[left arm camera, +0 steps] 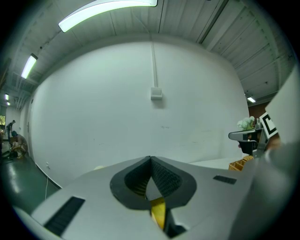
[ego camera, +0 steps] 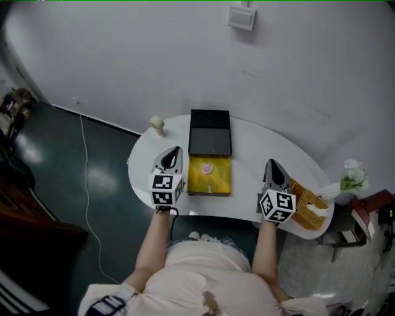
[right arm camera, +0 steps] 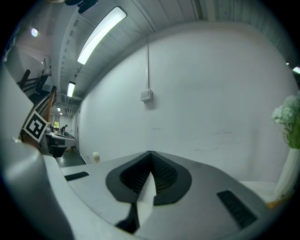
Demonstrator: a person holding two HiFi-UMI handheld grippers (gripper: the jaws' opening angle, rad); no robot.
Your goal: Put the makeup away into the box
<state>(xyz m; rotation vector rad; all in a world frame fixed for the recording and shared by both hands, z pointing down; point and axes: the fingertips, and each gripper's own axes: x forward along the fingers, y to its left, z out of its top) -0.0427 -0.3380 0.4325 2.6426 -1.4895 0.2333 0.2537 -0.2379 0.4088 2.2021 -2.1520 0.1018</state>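
A box stands at the middle of the white table (ego camera: 259,145); its black lid (ego camera: 210,131) is swung back and its yellow inside (ego camera: 210,179) is laid bare. A small pink makeup piece (ego camera: 208,168) lies in the yellow part. My left gripper (ego camera: 175,152) hovers just left of the box, level, with the jaws shut and nothing between them (left arm camera: 151,159). Yellow shows through the gap below its tips. My right gripper (ego camera: 270,164) hangs to the right of the box, also shut and empty (right arm camera: 150,153).
A wicker basket (ego camera: 307,208) sits at the table's right end, with white flowers (ego camera: 353,174) beyond it. A small cream object (ego camera: 158,125) stands at the back left edge. Close behind the table is a white wall bearing a switch box (ego camera: 241,16).
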